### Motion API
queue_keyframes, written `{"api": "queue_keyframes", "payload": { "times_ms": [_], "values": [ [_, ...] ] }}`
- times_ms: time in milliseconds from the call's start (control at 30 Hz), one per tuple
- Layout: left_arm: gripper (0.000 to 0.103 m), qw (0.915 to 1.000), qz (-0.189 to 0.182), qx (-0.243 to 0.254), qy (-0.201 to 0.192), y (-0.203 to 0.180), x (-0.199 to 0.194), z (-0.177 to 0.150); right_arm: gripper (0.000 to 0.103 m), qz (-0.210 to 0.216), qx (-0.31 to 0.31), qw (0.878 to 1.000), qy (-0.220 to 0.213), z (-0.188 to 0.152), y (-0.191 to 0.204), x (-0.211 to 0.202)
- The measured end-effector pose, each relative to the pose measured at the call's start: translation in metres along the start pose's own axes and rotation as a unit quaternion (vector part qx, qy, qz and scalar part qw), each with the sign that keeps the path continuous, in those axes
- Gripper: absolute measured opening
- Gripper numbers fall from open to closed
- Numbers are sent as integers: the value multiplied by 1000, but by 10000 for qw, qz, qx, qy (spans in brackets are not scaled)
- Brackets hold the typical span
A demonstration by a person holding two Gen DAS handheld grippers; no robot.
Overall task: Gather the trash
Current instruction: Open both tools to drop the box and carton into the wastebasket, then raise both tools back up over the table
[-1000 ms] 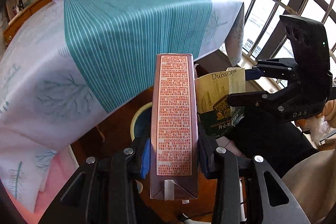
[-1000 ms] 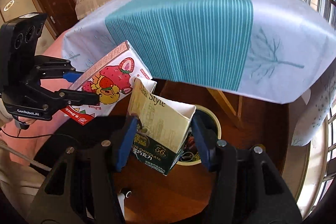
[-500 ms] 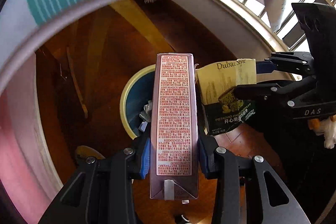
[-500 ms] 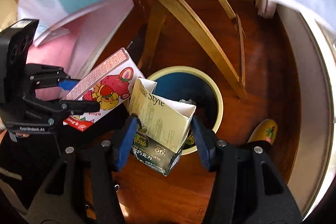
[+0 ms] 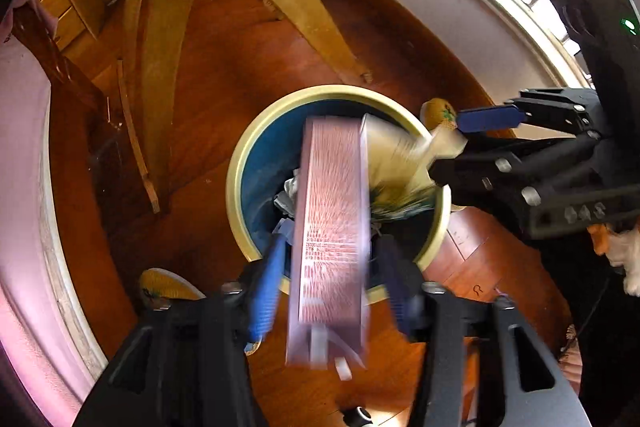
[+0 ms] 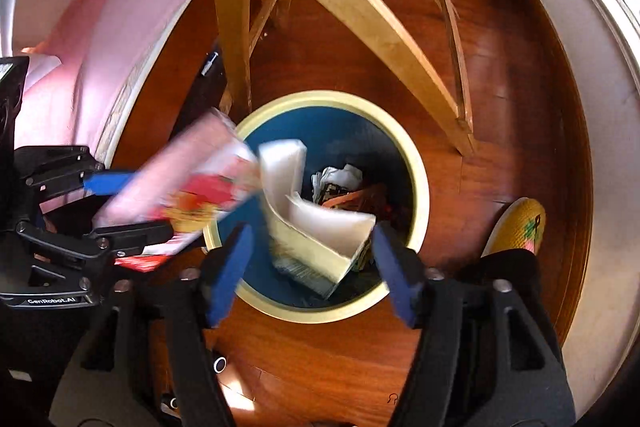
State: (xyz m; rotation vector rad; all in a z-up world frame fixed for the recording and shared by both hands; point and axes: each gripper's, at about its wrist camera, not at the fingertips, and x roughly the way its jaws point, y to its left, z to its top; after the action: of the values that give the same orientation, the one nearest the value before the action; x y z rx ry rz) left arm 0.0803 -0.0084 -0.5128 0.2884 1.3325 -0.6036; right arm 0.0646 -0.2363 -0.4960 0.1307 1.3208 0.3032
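A round bin [image 5: 240, 163] with a yellow rim and blue inside stands on the wooden floor right below both grippers. My left gripper [image 5: 332, 247] points down over it and its jaws are opening; the pink strawberry carton [image 5: 332, 227] is blurred between them, with a gap at each blue pad. My right gripper [image 6: 313, 231] is opening too, and the cream chocolate box [image 6: 316, 227] hangs loose between its pads above the bin [image 6: 420, 187]. In the right wrist view the left gripper [image 6: 152, 203] and carton [image 6: 188, 183] are at the left.
Crumpled trash [image 6: 340, 179] lies in the bin. Wooden table legs [image 6: 328, 3] slant just behind it. Yellow slippers [image 6: 520, 223] [image 5: 168, 283] sit on either side. A white wall [image 5: 460, 11] curves along the right and pink cloth [image 6: 120, 11] hangs at the left.
Both grippers have dropped from table height to just over the bin. Their jaws have widened, and the carton and the box, gripped before, now slip loose and blur.
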Motion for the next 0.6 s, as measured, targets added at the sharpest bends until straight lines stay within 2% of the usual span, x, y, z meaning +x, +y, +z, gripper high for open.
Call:
{"api": "queue_keyframes", "payload": {
  "times_ms": [100,233,600],
  "values": [
    [88,9998,101,-94,-121,5,3,0,67,-57,-177,9998,35,-3,7,4],
    [88,9995,157,-199,-211,11,3,3,67,-28,-256,9996,92,-6,11,4],
    [88,9975,231,-372,-553,11,-36,-4,67,84,-260,9996,-103,-7,22,-21]
  ]
}}
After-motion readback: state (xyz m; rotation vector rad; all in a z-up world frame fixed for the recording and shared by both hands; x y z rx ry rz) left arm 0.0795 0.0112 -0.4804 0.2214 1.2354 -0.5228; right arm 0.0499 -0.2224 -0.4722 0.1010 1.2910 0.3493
